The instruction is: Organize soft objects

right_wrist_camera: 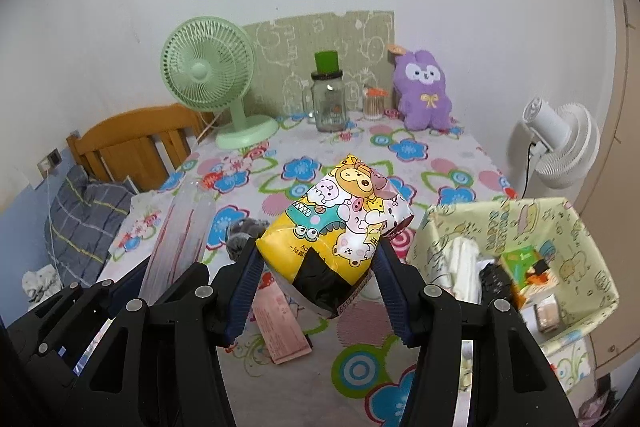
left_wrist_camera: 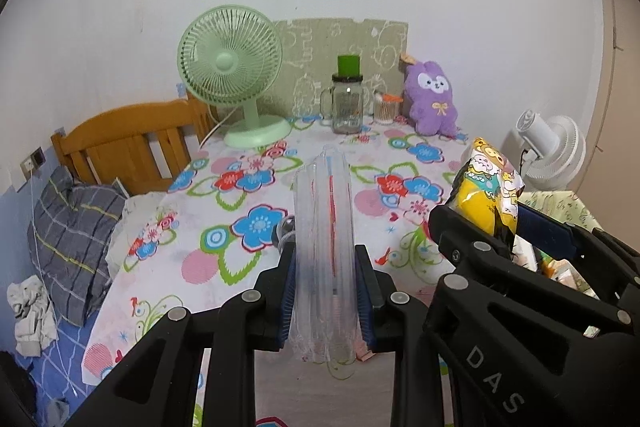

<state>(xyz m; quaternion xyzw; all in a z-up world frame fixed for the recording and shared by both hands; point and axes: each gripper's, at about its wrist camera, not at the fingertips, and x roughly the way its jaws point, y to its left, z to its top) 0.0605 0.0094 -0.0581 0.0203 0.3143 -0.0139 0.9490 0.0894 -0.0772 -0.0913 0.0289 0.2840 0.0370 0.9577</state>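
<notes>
My left gripper (left_wrist_camera: 325, 291) is shut on a clear inflated air-cushion bag (left_wrist_camera: 324, 227), held above the flowered table; the bag also shows at the left of the right wrist view (right_wrist_camera: 180, 239). My right gripper (right_wrist_camera: 316, 279) is shut on a yellow cartoon-print soft pack (right_wrist_camera: 340, 215), lifted over the table; the pack shows at the right of the left wrist view (left_wrist_camera: 488, 187). A pale green fabric bin (right_wrist_camera: 576, 227) with several items inside stands at the right. A purple plush toy (right_wrist_camera: 424, 91) sits at the back. A grey fluffy item (right_wrist_camera: 244, 231) lies under the pack.
A green desk fan (right_wrist_camera: 212, 83), a glass jar with a green lid (right_wrist_camera: 330, 99) and a small cup (right_wrist_camera: 374, 105) stand at the back. A pink packet (right_wrist_camera: 280, 327) lies on the table. A white fan (right_wrist_camera: 560, 147) stands at the right, a bed with a grey pillow (left_wrist_camera: 76, 235) at the left.
</notes>
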